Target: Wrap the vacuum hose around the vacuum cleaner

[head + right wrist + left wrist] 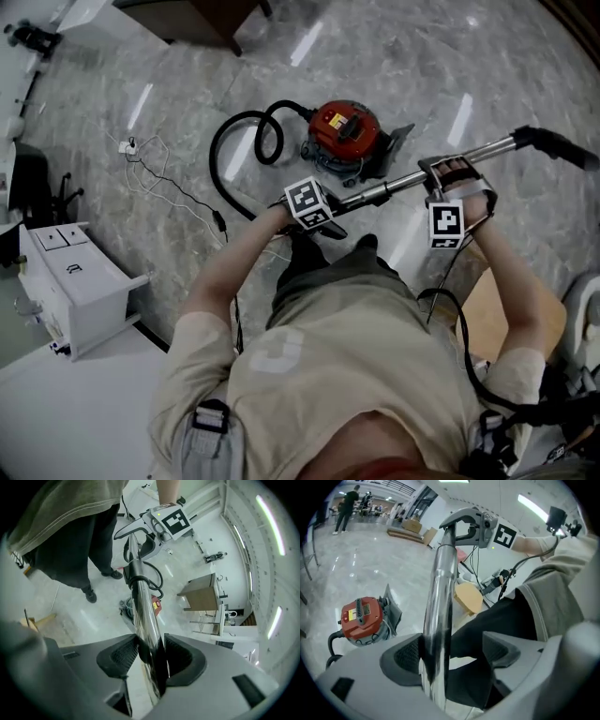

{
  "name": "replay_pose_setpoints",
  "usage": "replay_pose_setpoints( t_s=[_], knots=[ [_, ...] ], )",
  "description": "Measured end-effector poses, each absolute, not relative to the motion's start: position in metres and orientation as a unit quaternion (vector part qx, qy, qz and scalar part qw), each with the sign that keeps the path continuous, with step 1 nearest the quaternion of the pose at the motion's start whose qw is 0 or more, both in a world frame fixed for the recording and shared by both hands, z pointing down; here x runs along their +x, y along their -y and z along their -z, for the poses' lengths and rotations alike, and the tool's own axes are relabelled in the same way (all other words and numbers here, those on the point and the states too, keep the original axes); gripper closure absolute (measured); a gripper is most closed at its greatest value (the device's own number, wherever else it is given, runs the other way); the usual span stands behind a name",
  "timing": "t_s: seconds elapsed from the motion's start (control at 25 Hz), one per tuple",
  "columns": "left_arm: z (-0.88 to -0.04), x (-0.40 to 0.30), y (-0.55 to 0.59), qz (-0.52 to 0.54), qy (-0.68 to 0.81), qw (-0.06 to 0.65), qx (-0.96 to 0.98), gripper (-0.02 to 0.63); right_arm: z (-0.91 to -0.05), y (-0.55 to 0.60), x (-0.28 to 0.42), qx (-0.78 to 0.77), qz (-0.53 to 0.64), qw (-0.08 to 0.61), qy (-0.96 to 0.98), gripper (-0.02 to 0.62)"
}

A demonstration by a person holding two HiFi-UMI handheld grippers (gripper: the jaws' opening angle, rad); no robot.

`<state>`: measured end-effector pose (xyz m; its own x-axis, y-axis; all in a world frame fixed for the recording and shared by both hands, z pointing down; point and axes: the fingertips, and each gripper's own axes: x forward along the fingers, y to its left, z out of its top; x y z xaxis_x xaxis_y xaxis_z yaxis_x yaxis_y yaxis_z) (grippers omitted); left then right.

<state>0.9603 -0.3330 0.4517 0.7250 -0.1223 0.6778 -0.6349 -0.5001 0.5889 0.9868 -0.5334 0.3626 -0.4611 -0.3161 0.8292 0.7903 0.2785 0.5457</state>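
Your right gripper (152,656) is clenched on the chrome wand (394,187), both pads squeezing it. Your left gripper (452,654) is spread wide: the wand lies against one pad and the other pad is well clear, so that side carries nothing. The wand hangs across your front, above the floor. The red vacuum cleaner (344,131) sits on the floor just beyond it, and the black hose (214,161) curls out from it in a wide arc and comes up to the wand at your left gripper.

Watch this: one grip on polished metal, I'd say, lets the wand swivel or slide through the pads, and the hose's weight drags the left end down. Close the left before you swing.

The hose has a tight little loop beside the canister. Pull hard and it may kink, or tug the canister along.

Thin cables (159,178) trail on the floor just left of the hose and could snag it.

Containers: the white drawer unit (75,286) at your left is closed, so you can't see what's inside.
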Motion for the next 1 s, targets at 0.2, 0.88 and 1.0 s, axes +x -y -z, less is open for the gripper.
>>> replay_pose_setpoints(
  t_s=[0.2,0.88,1.0],
  knots=[
    [-0.476,1.006,0.354,-0.311,0.234,0.407,0.826,0.199,-0.351,0.559,0.997,-0.204,0.618,0.449,0.612,0.430],
    [-0.464,1.024,0.405,-0.190,0.303,0.422,0.833,0.557,-0.316,0.586,0.969,-0.193,0.612,0.492,0.588,0.411],
    [-0.454,1.024,0.419,-0.166,0.320,0.442,0.821,0.557,-0.313,0.606,0.956,-0.160,0.589,0.523,0.595,0.388]
  ],
)
